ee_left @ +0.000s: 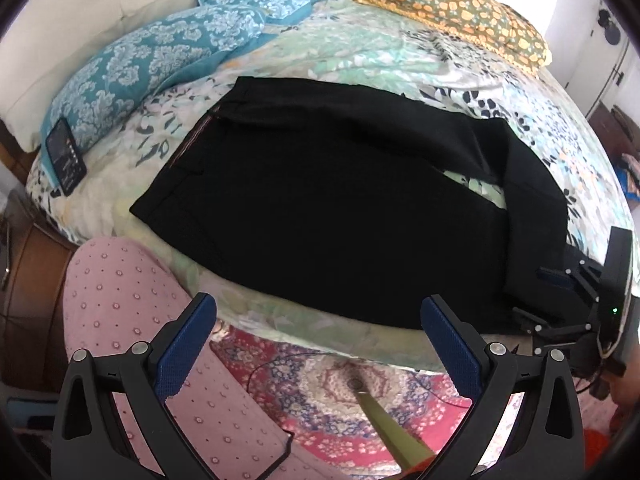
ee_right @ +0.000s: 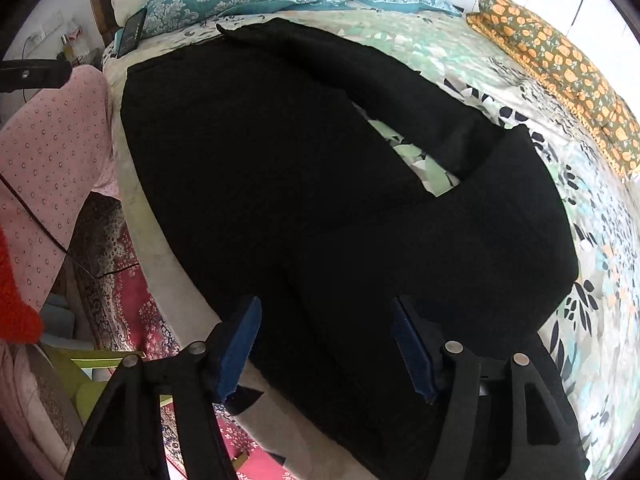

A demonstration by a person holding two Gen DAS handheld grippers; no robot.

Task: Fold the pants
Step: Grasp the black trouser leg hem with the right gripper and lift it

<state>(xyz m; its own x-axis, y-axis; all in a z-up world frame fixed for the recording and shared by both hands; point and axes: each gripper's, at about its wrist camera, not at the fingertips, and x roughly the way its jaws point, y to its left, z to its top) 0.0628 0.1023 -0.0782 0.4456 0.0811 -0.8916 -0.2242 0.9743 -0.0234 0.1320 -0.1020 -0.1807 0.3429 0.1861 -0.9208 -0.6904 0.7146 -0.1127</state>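
Black pants (ee_left: 320, 200) lie spread on the floral bedsheet (ee_left: 360, 56), waistband toward the left, legs running right with one leg bent back toward the bed's near edge. My left gripper (ee_left: 318, 320) is open and empty, held off the bed's near edge above the carpet. My right gripper (ee_right: 326, 340) is open, its blue pads (ee_right: 240, 344) straddling the black cloth (ee_right: 320, 200) of the lower leg near the bed edge. In the left wrist view the right gripper (ee_left: 568, 300) shows at the far right by the leg end.
Teal patterned pillows (ee_left: 160, 52) and a phone (ee_left: 66, 156) lie at the bed's left end. An orange-flowered folded blanket (ee_left: 460, 8) lies at the far side. A person's pink dotted clothing (ee_left: 132, 320) and a red patterned carpet (ee_left: 340, 392) are below the bed edge.
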